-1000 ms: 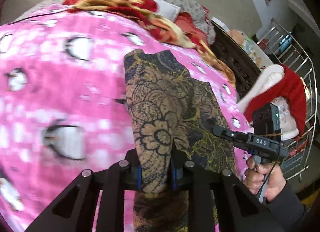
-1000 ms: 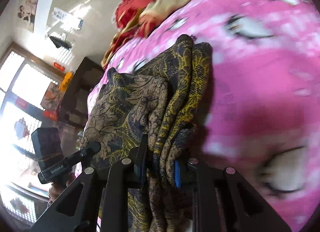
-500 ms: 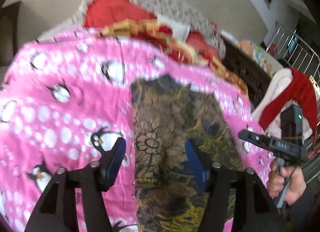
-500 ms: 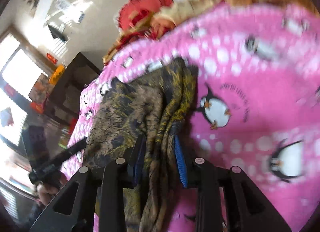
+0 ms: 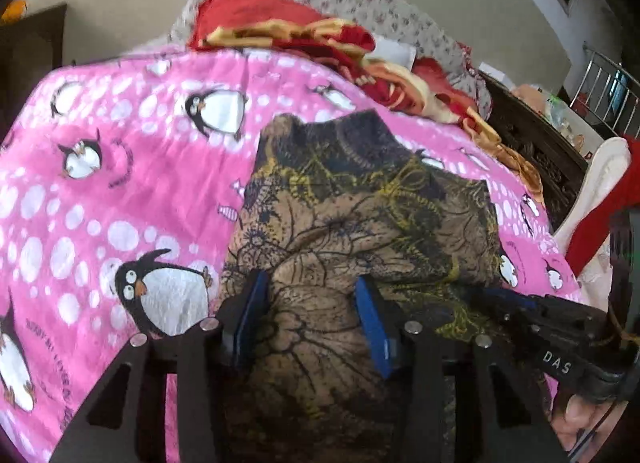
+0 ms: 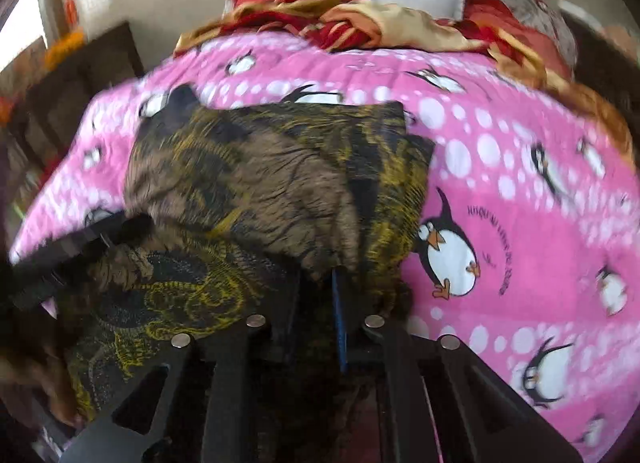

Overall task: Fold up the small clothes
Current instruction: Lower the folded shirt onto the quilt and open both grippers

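Left wrist view: left gripper point(image 5: 314, 317) half spread and closing, blue pads point(image 5: 252, 313) either side of a raised fold of the brown patterned garment point(image 5: 360, 207), not yet pressing. Right wrist view: right gripper point(image 6: 314, 303) clamped tight on the garment's near edge. Garment spread on the pink penguin blanket point(image 6: 520, 167). Beyond, red-and-gold bedding point(image 5: 320, 39) heaped.
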`<state>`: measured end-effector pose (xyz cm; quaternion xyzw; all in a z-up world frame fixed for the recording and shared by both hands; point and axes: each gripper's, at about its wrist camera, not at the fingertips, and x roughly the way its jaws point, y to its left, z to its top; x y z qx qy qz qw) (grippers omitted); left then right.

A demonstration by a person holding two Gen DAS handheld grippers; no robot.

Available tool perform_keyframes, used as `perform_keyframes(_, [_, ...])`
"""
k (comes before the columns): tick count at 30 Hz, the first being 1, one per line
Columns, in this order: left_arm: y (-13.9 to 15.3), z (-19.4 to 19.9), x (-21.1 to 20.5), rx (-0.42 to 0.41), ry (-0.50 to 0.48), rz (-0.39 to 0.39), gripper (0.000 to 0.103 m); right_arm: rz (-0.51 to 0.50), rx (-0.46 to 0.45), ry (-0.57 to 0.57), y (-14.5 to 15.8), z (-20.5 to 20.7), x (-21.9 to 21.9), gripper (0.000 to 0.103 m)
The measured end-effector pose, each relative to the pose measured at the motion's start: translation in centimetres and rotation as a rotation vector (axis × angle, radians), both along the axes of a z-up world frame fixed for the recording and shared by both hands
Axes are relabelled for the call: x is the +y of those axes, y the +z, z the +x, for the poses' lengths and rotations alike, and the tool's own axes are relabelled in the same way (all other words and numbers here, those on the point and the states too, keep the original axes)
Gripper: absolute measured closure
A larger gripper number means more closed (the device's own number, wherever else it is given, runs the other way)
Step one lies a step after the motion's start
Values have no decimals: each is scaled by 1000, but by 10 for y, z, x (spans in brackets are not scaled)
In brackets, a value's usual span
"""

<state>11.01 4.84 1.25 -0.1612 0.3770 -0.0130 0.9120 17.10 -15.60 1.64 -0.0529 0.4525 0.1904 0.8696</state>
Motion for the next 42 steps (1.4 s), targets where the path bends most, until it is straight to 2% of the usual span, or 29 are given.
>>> perform_keyframes(4, [9, -1, 7, 25, -32, -33, 50, 12, -6, 2, 3, -5, -5, 103])
perform_keyframes(6, [24, -2, 11, 22, -55, -40, 49, 47, 6, -24, 18, -14, -12, 103])
perform_keyframes(8, [42, 4, 14, 6, -61, -28, 49, 57, -31, -36, 42, -34, -8, 103])
perform_keyframes(11, [57, 29, 10, 25, -92, -1, 49, 107, -7, 31, 57, -68, 2, 103])
perform_keyframes(14, [52, 60, -8, 89, -142, 33, 49, 55, 30, 123, 48, -107, 11, 103])
perform_keyframes(16, [40, 81, -19, 135, -137, 78, 49, -13, 37, 131, 29, -115, 13, 103])
perform_keyframes(18, [25, 96, -25, 188, -124, 121, 49, -16, 37, 154, 17, -122, 10, 103])
perform_keyframes(21, [24, 104, -34, 194, -119, 166, 41, -28, 15, 173, 15, -125, 12, 103])
perform_keyframes(23, [29, 102, -36, 200, -135, 183, 41, -28, 5, 183, 13, -126, 12, 102])
perform_keyframes(25, [44, 89, -31, 179, -146, 168, 41, -14, -6, 186, 12, -130, 11, 102])
perform_keyframes(27, [66, 64, -20, 119, -138, 145, 40, 3, -25, 186, 11, -133, 9, 100])
perform_keyframes(28, [75, 51, -17, 94, -143, 148, 37, 9, -31, 181, 10, -135, 7, 100])
perform_keyframes(30, [95, 14, -13, 39, -151, 173, 20, 29, -26, 167, 10, -134, 6, 98])
perform_keyframes(31, [102, -4, -11, 12, -144, 188, 4, 35, -20, 160, 13, -136, 4, 97])
perform_keyframes(32, [107, -20, -10, -5, -135, 207, 0, 49, -11, 148, 17, -138, 2, 97])
perform_keyframes(34, [109, -56, -10, 14, -123, 250, 0, 82, 21, 118, 23, -146, -7, 97])
perform_keyframes(38, [91, -111, -12, 40, -136, 277, 0, 115, 56, 110, 36, -177, -29, 95])
perform_keyframes(41, [72, -136, -22, 106, -109, 272, 0, 48, 64, 90, 42, -199, -43, 82])
perform_keyframes(42, [68, -145, -26, 127, -100, 263, 0, 36, 69, 81, 43, -204, -47, 82])
